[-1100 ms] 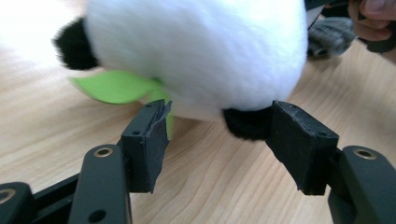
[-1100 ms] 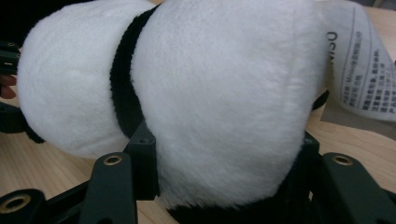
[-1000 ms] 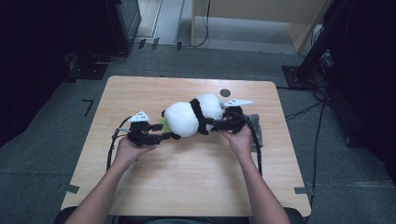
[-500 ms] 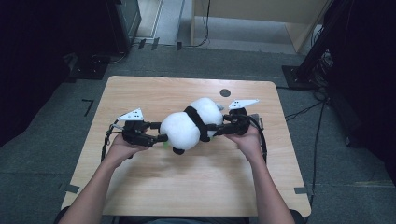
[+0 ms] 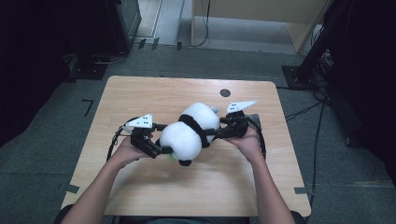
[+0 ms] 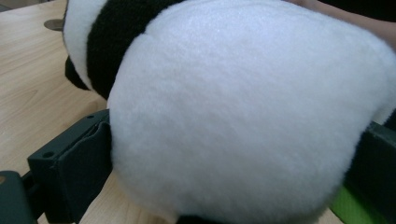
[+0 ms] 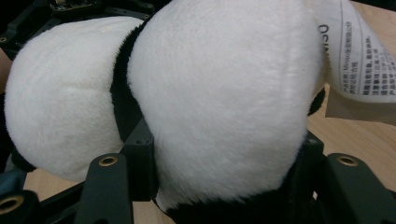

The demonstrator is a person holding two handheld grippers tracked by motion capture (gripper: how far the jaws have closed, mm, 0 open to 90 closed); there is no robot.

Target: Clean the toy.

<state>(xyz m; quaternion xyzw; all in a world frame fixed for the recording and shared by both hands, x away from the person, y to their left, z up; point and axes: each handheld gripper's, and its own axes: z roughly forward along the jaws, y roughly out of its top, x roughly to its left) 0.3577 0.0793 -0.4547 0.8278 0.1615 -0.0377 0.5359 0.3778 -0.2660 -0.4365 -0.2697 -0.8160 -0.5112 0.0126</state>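
Note:
A black-and-white plush panda [image 5: 194, 130] is held between both grippers over the middle of the wooden table [image 5: 140, 93]. My left gripper [image 5: 163, 149] is shut on the panda's near white end [image 6: 243, 121], its black jaws pressing into both sides. My right gripper [image 5: 215, 133] is shut on the far white end [image 7: 224, 98], jaws at either side of it. A black band [image 7: 122, 93] circles the toy between the two white parts. A printed white label [image 7: 357, 51] hangs from the panda at the right.
A small dark round spot [image 5: 225, 93] marks the table near its far edge. Cables trail from both grippers across the tabletop [image 5: 114, 140]. Dark equipment and stands surround the table on the grey floor [image 5: 322, 121].
Both grippers, with the panda between them, have moved toward the near side of the table and the toy has lifted and tilted, its left end lower.

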